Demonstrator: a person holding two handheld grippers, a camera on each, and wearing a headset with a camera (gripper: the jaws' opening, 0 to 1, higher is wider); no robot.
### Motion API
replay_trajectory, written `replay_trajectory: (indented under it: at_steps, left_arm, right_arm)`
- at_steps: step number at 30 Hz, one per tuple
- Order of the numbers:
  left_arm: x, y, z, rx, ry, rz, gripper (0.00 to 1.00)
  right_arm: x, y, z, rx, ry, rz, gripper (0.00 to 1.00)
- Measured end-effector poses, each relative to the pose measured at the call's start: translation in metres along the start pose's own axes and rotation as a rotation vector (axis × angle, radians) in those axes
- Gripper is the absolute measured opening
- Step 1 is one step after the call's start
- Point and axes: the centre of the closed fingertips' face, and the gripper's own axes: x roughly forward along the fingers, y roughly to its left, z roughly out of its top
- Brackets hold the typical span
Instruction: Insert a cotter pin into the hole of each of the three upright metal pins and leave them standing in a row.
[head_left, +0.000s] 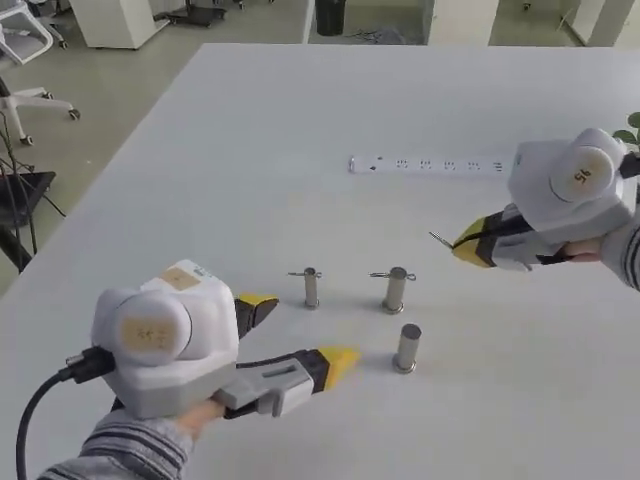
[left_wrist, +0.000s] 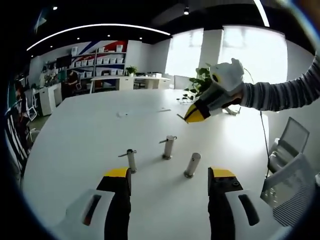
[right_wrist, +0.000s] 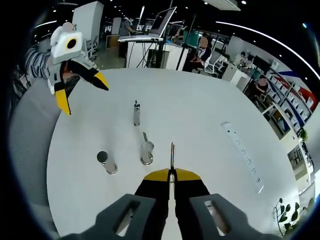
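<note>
Three upright metal pins stand on the white table (head_left: 250, 150). The left pin (head_left: 311, 288) and the middle pin (head_left: 395, 290) each carry a cotter pin through the top. The nearer third pin (head_left: 406, 348) has a bare top, also seen as pin (right_wrist: 106, 161) and pin (left_wrist: 191, 165). My right gripper (head_left: 468, 245) hovers right of the pins, shut on a thin cotter pin (right_wrist: 172, 152) that sticks out from its tips. My left gripper (head_left: 298, 332) is open and holds nothing, low on the table just left of the bare pin.
A white power strip (head_left: 430, 165) lies on the table beyond the pins. A potted plant (head_left: 632, 130) shows at the right edge. Office chairs and desks stand past the table's far and left edges.
</note>
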Motion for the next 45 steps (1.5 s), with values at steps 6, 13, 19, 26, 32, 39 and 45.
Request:
replay_trajectory:
  at_steps: [6, 13, 19, 26, 32, 39, 45]
  left_arm:
    - [0.003, -0.001, 0.014, 0.004, -0.025, -0.014, 0.51]
    - [0.006, -0.006, 0.024, -0.077, -0.046, -0.045, 0.45]
    - [0.008, -0.016, 0.025, -0.122, -0.034, -0.087, 0.37]
    - [0.008, -0.029, 0.028, -0.219, -0.036, -0.139, 0.23]
    - [0.009, -0.032, 0.03, -0.278, -0.039, -0.166, 0.18]
    - [0.011, -0.039, 0.033, -0.312, -0.041, -0.196, 0.1]
    - [0.013, -0.044, 0.032, -0.312, -0.029, -0.216, 0.02]
  right_arm:
    - [0.0, 0.022, 0.017, -0.068, -0.047, 0.048, 0.0]
    - [-0.003, 0.054, 0.033, -0.15, -0.084, 0.095, 0.0]
    - [-0.006, 0.075, 0.041, -0.187, -0.108, 0.118, 0.0]
    - [-0.008, 0.092, 0.05, -0.243, -0.131, 0.133, 0.0]
    - [-0.01, 0.102, 0.055, -0.282, -0.143, 0.146, 0.0]
    - [-0.013, 0.108, 0.057, -0.318, -0.144, 0.155, 0.0]
    - [-0.014, 0.112, 0.059, -0.34, -0.147, 0.157, 0.0]
